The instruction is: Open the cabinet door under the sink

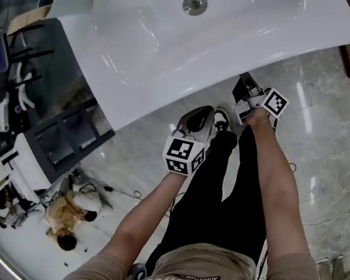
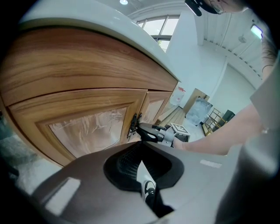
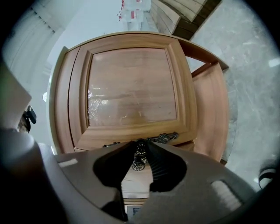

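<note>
1. Right gripper view: right gripper [image 3: 141,143] has its jaws narrowed onto the handle [image 3: 138,162] at the door [image 3: 131,87] edge. The door appears closed and sits under the sink [image 1: 257,43].
2. Left gripper [image 2: 141,145]: jaws together, empty, held back from the doors.
3. Risk: the grip is at the jaw tips on a small ornate knob, so an off-axis pull could slip it free.
4. Risk: a pull against the hinge arc may strain the handle. A swinging door may strike the legs [image 1: 218,196] or the left gripper.
5. Count: doors 2, handles 2 (at the seam), grippers 2, sink 1, drain [image 1: 195,4] 1.
</note>
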Demonstrator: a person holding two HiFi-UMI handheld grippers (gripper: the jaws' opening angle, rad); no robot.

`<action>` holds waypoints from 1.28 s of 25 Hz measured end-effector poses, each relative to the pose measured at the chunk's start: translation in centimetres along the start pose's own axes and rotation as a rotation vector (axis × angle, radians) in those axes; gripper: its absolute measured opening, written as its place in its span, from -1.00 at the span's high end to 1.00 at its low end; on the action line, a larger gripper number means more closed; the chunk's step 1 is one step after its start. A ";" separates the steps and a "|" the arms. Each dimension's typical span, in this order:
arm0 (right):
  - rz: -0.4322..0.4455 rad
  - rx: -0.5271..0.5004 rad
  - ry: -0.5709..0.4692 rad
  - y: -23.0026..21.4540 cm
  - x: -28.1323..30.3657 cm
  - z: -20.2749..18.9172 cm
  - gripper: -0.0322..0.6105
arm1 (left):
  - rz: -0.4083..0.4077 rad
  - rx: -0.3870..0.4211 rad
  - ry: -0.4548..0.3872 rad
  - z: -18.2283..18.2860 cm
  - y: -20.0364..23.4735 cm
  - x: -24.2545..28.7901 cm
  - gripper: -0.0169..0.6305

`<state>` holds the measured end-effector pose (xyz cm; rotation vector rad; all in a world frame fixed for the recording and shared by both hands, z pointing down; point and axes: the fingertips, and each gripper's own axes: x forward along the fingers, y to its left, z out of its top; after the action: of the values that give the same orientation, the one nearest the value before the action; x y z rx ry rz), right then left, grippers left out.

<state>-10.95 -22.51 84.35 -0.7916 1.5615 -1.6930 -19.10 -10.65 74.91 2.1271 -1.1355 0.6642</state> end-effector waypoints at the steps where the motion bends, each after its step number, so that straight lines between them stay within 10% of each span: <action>1: 0.008 0.014 -0.004 0.0 0.0 0.0 0.63 | 0.002 0.001 0.002 -0.1 0.1 0.0 0.90; 32: -0.049 -0.143 0.235 0.4 -8.4 -0.7 0.64 | -0.047 0.068 0.047 -0.2 -0.7 -0.5 0.90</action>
<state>-6.66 -15.28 83.99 -0.7269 1.8541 -1.7766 -18.83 -9.92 74.50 2.1766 -1.0479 0.7369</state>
